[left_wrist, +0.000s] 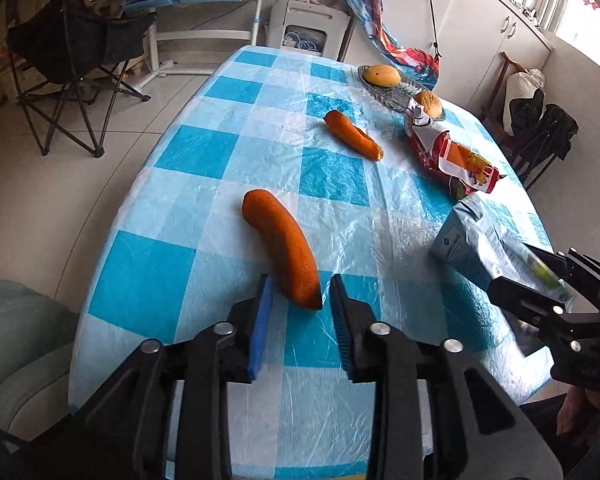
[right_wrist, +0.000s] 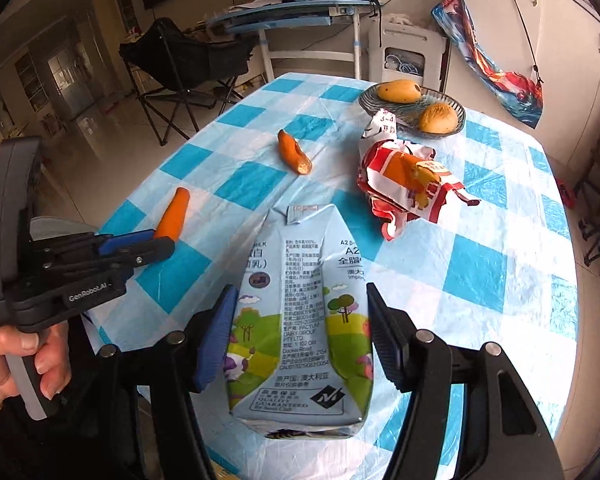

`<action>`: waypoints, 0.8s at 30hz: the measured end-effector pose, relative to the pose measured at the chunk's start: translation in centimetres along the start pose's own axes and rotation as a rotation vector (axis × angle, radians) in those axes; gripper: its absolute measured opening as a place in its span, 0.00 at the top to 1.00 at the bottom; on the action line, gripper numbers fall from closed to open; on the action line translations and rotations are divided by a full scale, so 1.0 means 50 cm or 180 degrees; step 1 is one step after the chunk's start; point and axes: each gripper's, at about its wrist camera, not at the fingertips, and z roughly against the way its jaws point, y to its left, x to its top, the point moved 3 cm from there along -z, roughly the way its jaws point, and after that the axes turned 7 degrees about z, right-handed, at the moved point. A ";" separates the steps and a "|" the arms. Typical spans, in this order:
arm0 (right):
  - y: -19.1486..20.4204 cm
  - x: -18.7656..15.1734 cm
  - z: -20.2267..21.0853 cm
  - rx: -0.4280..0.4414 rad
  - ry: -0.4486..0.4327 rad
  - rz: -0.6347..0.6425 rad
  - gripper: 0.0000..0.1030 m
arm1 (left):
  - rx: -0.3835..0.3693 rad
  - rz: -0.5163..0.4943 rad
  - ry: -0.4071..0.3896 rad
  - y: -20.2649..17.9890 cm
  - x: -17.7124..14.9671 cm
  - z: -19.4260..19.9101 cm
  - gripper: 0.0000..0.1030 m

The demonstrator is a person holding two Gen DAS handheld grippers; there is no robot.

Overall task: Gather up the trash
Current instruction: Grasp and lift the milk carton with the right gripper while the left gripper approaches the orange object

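Milk carton (right_wrist: 300,320) sits clamped between the pads of the right gripper (right_wrist: 300,332), above the checked tablecloth (right_wrist: 480,272). Left gripper (left_wrist: 300,304) stands parted around the near tip of a carrot (left_wrist: 282,248), not pressing it.

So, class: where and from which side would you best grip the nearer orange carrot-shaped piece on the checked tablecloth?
Grip the nearer orange carrot-shaped piece across its thick middle, coming from above at its near end. It lies flat and slightly curved, lengthwise away from the left hand-held gripper, so the open jaws straddle its narrow width.
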 end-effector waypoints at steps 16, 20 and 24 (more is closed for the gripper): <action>0.005 -0.028 0.029 -0.0113 -0.0092 -0.0113 0.27 | 0.0119 0.0123 -0.0258 0.024 0.000 0.052 0.34; 0.013 -0.034 0.026 -0.0154 -0.0053 -0.0026 0.26 | 0.0145 0.0074 -0.0266 0.016 0.001 0.048 0.31; 0.015 -0.037 0.024 -0.0171 -0.0043 -0.0006 0.25 | 0.0165 0.0024 -0.0276 0.007 0.000 0.046 0.30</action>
